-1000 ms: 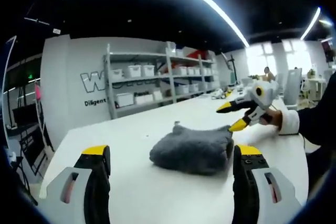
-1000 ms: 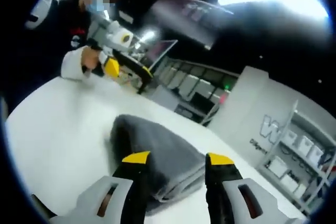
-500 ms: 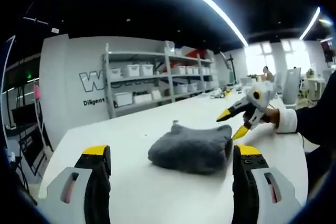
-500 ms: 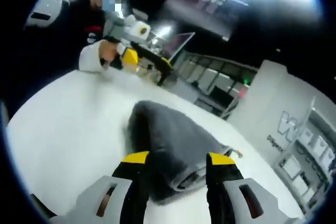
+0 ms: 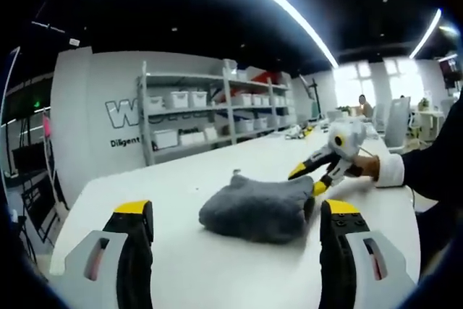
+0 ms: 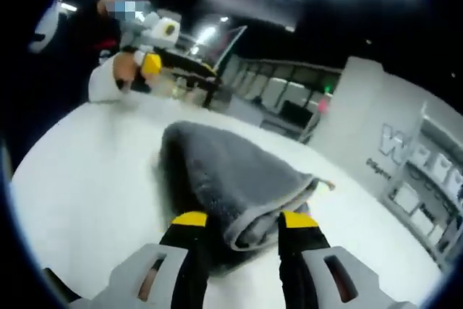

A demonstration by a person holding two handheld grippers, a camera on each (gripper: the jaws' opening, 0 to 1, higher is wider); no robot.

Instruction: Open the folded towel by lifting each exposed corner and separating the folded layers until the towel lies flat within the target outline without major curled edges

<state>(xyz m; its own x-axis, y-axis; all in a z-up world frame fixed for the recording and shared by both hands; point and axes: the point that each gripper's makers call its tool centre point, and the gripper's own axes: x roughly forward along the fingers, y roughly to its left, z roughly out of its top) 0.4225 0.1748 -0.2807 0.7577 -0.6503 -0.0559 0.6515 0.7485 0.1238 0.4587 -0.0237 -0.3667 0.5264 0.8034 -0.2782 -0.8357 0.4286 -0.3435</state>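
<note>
Left gripper (image 5: 230,211) sits low over the white table (image 5: 217,280), jaws spread wide with nothing between them, well short of the towel. The folded grey towel (image 5: 255,204) lies on the tabletop ahead of it, roughly centred, folded layers stacked.

Right gripper (image 6: 236,221) is at the towel's (image 6: 231,179) near edge — yellow tips straddle the rolled fold, jaws apart with the cloth between them; can't tell whether they touch it. From the left gripper view, the same right gripper (image 5: 304,179) comes in at the towel's right end, held by a hand (image 5: 365,166) in a white cuff.

Beyond the table: metal shelving (image 5: 217,110) with white bins against a grey wall with lettering.
</note>
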